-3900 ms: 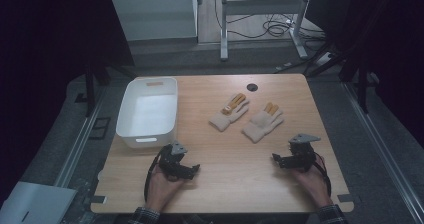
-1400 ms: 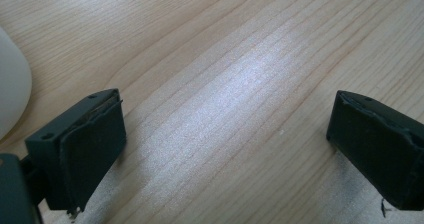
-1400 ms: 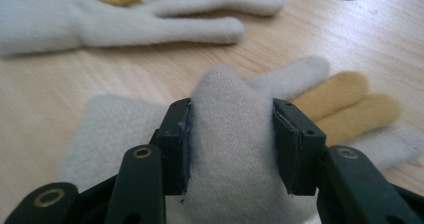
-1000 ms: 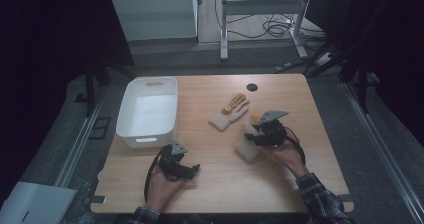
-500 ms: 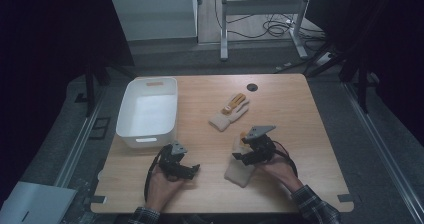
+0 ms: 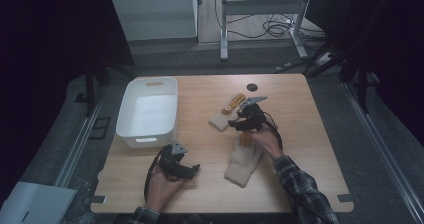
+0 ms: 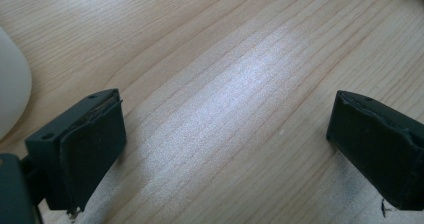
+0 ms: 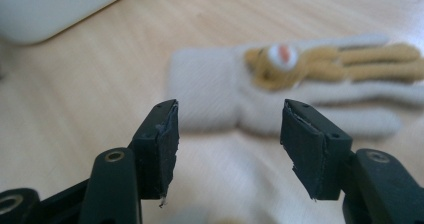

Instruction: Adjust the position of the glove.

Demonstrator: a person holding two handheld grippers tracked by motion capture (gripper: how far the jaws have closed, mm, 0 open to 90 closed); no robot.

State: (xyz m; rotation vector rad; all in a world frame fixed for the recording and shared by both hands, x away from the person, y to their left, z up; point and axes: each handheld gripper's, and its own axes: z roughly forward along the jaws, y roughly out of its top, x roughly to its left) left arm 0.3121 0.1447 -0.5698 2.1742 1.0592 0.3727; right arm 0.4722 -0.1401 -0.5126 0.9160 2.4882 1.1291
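Two cream knitted gloves with yellow fingers lie on the wooden table (image 6: 310,134). One glove (image 6: 226,115) rests mid-table, right of the bin; the other glove (image 6: 243,160) lies nearer the front, its fingers under the person's right hand. My right gripper (image 6: 240,122) hovers between them, open, its jaws pointing at the far glove (image 8: 300,84), which sits just ahead with nothing between the jaws (image 8: 227,139). My left gripper (image 6: 192,170) rests near the front edge, open (image 7: 225,139) over bare wood.
A white empty bin (image 6: 145,109) stands at the table's left; its rounded corner (image 7: 10,94) lies close to my left gripper. A small black disc (image 6: 252,87) sits at the far edge. The table's right side is bare wood.
My right gripper pulled one glove from mid-table toward the front, let it go, and has moved back toward the other glove. The left gripper has stayed put.
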